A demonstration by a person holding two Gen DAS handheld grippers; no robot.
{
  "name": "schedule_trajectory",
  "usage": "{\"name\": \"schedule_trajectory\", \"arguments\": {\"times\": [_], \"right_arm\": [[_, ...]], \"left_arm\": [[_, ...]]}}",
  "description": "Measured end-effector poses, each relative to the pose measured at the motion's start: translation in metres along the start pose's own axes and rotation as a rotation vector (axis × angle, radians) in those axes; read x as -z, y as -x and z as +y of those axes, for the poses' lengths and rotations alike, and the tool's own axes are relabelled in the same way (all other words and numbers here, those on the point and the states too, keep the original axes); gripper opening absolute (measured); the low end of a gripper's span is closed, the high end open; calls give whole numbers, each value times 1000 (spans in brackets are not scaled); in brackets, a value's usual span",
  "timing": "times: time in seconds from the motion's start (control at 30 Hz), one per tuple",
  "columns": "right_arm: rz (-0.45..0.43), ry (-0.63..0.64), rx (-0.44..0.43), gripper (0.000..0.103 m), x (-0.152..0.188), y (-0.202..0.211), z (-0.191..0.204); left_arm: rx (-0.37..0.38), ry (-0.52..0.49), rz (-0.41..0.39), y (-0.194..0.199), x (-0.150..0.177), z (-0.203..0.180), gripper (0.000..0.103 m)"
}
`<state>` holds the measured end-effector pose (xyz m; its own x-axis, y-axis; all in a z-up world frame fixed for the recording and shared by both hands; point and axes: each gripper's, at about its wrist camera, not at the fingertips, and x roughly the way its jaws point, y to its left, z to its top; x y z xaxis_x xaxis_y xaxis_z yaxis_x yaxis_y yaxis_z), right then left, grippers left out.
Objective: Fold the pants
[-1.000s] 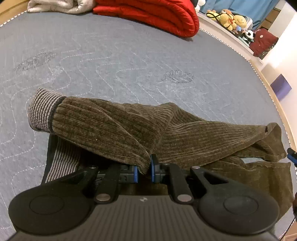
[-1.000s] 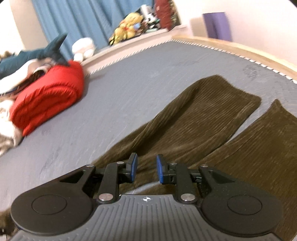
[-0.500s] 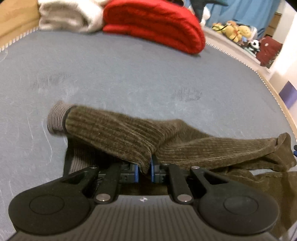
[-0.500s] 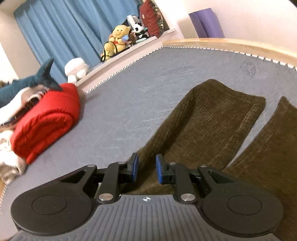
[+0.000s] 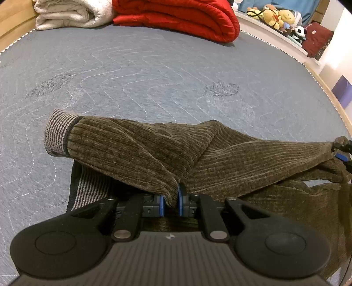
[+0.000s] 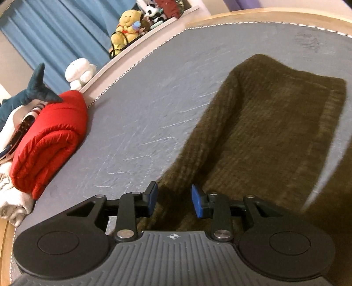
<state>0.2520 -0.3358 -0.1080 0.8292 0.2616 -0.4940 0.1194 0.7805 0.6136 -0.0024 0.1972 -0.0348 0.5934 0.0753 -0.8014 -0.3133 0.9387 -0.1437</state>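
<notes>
Left gripper (image 5: 171, 201) clamped on brown corduroy pants (image 5: 198, 154) fold, right gripper (image 6: 173, 199) jaws just opened, pads clear of pant leg beneath, grey mattress (image 5: 154, 72)

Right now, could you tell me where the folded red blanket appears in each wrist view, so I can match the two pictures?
Left wrist view: the red blanket lies along the top edge, centre, at the far side of the grey mattress.
Right wrist view: the red blanket sits at the left edge, mid-height, below a blue shark toy.
Shared landmark: the yellow plush bear on the ledge.
</notes>
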Motion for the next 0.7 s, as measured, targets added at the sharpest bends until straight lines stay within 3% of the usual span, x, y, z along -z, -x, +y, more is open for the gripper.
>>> {"name": "schedule_trajectory", "arguments": {"times": [0.1, 0.17, 0.23, 0.5, 0.6, 0.7], "right_arm": [[1, 52, 38, 35, 0, -10, 12], [-9, 66, 52, 17, -2, -9, 16], [-27, 54, 46, 13, -5, -1, 16], [-112, 114, 12, 11, -16, 81, 26], [-55, 162, 75, 11, -9, 125, 30], [65, 257, 152, 11, 14, 157, 27]], "left_arm": [[3, 5, -1, 0, -1, 0, 13], [12, 15, -5, 2, -2, 2, 13], [31, 39, -18, 6, -4, 6, 13], [144, 137, -98, 41, -5, 32, 13], [178, 154, -103, 57, 2, 43, 12], [198, 150, -64, 62, 11, 54, 13]]}}
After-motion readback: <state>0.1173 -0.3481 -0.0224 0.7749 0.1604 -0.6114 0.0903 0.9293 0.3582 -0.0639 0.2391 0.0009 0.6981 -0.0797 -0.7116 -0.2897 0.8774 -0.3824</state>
